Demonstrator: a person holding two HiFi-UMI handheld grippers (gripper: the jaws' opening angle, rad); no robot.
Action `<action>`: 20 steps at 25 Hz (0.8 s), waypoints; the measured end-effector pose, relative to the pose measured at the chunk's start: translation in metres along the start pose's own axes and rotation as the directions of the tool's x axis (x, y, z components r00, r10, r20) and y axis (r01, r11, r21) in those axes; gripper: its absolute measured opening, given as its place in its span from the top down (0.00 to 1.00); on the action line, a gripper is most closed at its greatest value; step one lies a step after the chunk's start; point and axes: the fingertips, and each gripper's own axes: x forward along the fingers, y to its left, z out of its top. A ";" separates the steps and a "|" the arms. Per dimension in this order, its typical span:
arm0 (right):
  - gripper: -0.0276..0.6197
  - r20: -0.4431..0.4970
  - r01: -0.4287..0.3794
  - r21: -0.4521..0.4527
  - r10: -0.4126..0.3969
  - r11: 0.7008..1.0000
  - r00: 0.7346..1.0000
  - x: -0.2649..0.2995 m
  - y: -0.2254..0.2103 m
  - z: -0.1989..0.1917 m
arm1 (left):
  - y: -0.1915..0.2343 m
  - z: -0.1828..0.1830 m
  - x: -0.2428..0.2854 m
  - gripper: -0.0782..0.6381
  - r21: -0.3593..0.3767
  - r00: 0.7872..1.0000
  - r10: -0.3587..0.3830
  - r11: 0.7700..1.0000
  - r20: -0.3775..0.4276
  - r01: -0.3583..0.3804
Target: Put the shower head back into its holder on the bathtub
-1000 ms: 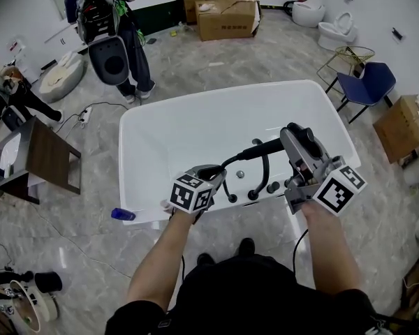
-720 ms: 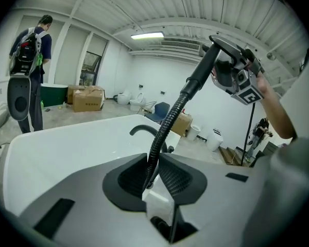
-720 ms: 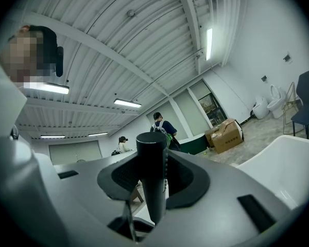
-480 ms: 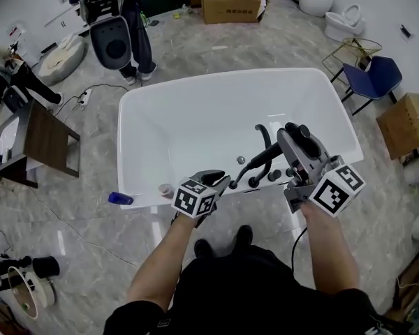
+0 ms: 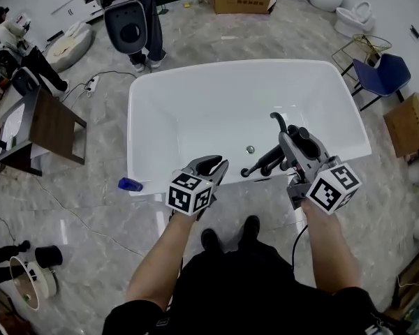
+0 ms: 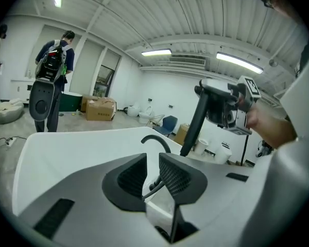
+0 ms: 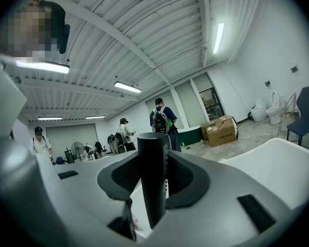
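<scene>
We see the shower head (image 5: 265, 162), a slim matte-black stick, clamped in the right gripper (image 5: 293, 145) above the tub's (image 5: 230, 65) near rim, just beside the faucet (image 5: 278, 121). Its long axis slants across the head view, free end pointing down-left toward the left gripper (image 5: 213, 166), whose jaws have just been opening and stand slightly apart, gripping nothing.
</scene>
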 end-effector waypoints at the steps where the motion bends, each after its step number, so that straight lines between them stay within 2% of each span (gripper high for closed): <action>1: 0.75 -0.015 0.012 -0.009 -0.012 1.000 1.000 0.000 0.003 -0.007 | 0.000 0.002 -0.007 0.77 0.001 1.000 -0.002 1.000 0.011 0.002; 7: 0.75 -0.061 0.087 -0.049 -0.090 0.995 0.994 -0.003 0.012 -0.036 | 0.004 0.010 -0.038 0.79 0.024 0.999 -0.022 0.999 0.049 0.021; 10: 0.75 -0.078 0.106 -0.069 -0.111 0.992 0.991 0.001 0.014 -0.046 | 0.008 0.007 -0.043 0.79 0.012 0.998 -0.025 1.000 0.049 0.025; 14: 0.75 -0.111 0.128 -0.079 -0.136 0.989 0.984 0.011 0.003 -0.060 | 0.010 0.005 -0.037 0.80 -0.007 0.998 -0.037 0.999 0.041 0.038; 20: 0.75 -0.167 0.118 -0.060 -0.126 0.991 0.978 0.029 -0.021 -0.086 | 0.017 0.008 -0.014 0.80 -0.042 0.999 -0.033 0.999 0.022 0.034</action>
